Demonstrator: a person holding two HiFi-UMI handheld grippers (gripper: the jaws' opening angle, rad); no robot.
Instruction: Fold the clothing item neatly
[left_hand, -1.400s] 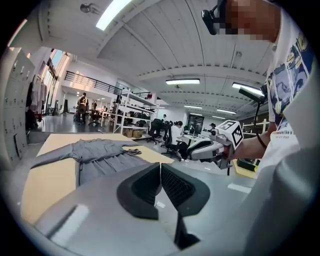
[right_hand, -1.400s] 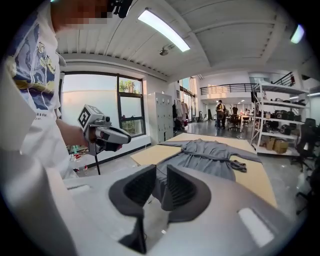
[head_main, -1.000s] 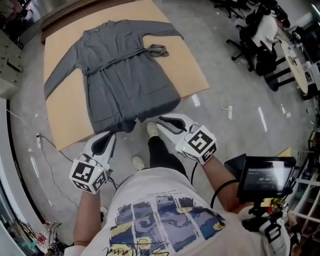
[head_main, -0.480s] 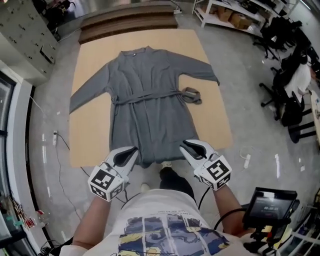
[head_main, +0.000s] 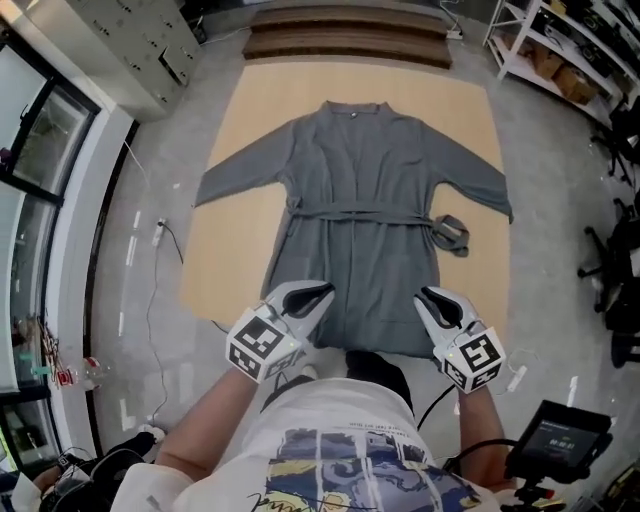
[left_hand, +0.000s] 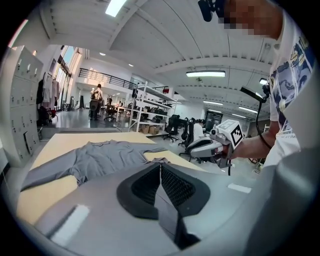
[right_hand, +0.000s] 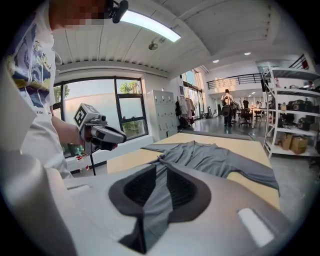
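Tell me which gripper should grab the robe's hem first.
Probably right: both hover at the robe hem, but the right gripper has jaws slightly apart; the left gripper is shut and must open first.

Grey long-sleeved knit robe (head_main: 360, 250) lies flat, unfolded, front up, sleeves spread, belt (head_main: 355, 211) tied at waist, on tan board (head_main: 262, 110).

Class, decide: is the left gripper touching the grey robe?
Apart. The right gripper view shows the left gripper held up in the air in front of a window, while the robe lies flat on the board below it.
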